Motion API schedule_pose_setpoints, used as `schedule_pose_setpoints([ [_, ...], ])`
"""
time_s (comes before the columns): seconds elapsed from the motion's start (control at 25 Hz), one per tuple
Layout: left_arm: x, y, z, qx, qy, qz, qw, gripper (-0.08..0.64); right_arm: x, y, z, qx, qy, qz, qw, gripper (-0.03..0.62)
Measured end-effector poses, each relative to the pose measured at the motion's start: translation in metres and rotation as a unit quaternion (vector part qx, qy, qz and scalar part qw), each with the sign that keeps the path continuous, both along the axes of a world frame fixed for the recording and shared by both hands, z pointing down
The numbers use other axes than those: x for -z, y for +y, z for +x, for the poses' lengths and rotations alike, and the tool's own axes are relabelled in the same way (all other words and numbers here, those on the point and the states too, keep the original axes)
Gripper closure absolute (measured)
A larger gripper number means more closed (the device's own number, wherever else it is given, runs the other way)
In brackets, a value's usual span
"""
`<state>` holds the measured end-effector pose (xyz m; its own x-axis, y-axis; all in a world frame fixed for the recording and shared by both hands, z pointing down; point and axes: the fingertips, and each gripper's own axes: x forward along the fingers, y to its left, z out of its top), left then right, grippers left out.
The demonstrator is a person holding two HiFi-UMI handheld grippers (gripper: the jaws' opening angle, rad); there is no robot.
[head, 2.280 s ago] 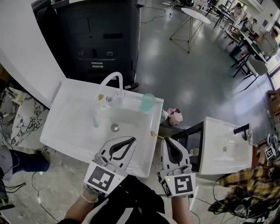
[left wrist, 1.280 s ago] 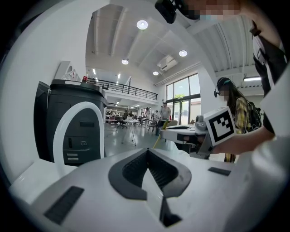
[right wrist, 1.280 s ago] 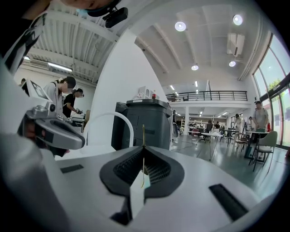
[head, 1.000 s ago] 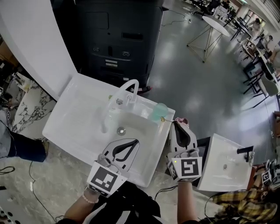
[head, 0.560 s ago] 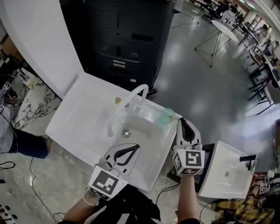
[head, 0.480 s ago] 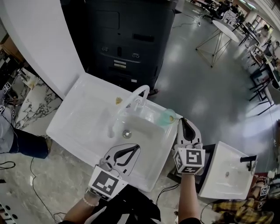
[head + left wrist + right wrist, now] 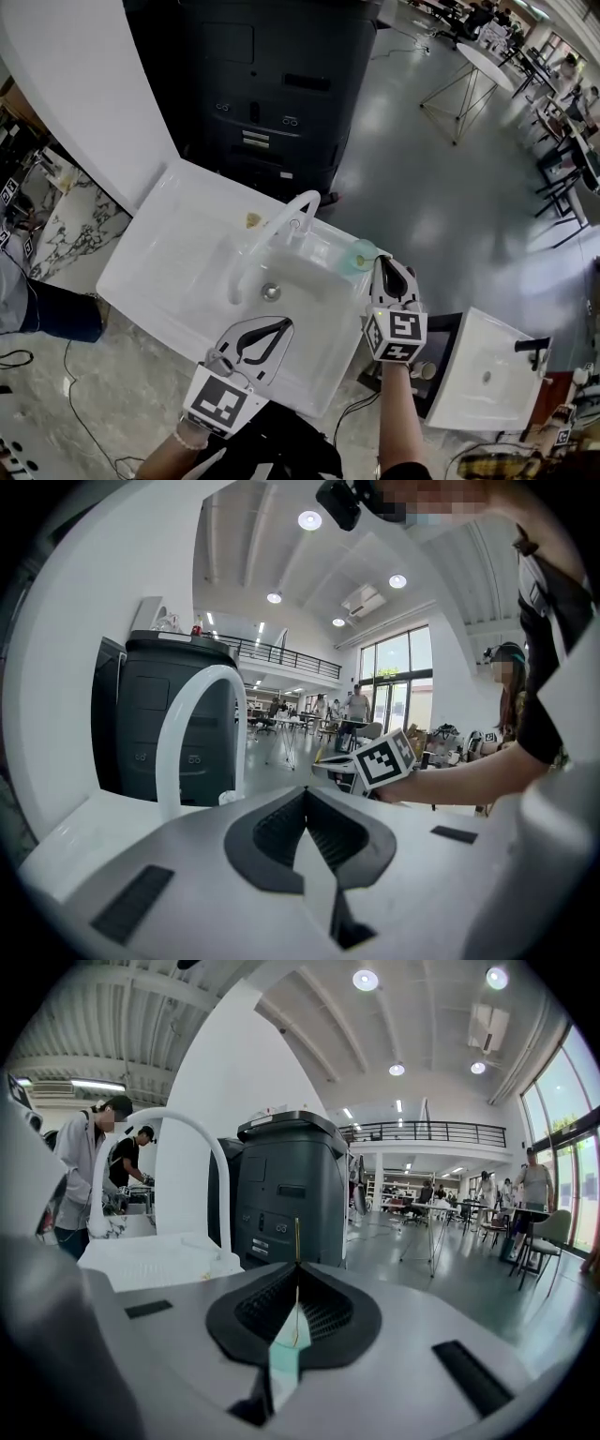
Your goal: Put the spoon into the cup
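A pale teal cup (image 7: 362, 251) stands on the white sink's (image 7: 159, 246) far right corner. My right gripper (image 7: 385, 263) hovers just right of the cup's rim, shut on a thin gold spoon (image 7: 297, 1239). The spoon's handle sticks straight up from the closed tips. In the right gripper view (image 7: 297, 1266) the cup (image 7: 284, 1358) shows teal below, through the slit between the jaws. The spoon's bowl is hidden. My left gripper (image 7: 284, 323) hangs over the sink's near edge, shut and empty (image 7: 307, 791).
A white arched faucet (image 7: 283, 218) rises behind the basin, with the drain (image 7: 271, 292) below it. A small yellowish item (image 7: 252, 219) lies on the sink deck. A black cabinet (image 7: 272, 84) stands behind and a second white sink (image 7: 487, 375) at the right.
My right gripper has come down with the spoon and now sits closer beside the cup's rim. The left gripper has barely shifted.
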<state>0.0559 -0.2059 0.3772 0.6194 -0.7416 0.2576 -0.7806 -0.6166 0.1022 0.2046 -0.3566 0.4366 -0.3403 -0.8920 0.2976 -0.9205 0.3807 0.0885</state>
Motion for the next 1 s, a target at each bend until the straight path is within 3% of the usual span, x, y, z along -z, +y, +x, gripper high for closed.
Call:
schedule_pose_setpoints([
  [0.24, -0.002, 0.001, -0.001, 0.001, -0.003, -0.001, 1.0, 0.561, -0.025, -0.006, -0.004, 0.006, 0.004, -0.023, 1.0, 0.584],
  [0.76, -0.004, -0.002, -0.005, 0.006, -0.002, -0.007, 1.0, 0.561, -0.051, -0.018, 0.001, -0.012, -0.046, -0.055, 0.997, 0.584],
  [1.0, -0.006, -0.003, -0.002, -0.004, -0.008, -0.001, 1.0, 0.56, -0.054, -0.025, 0.01, -0.022, -0.024, -0.052, 0.998, 0.583],
])
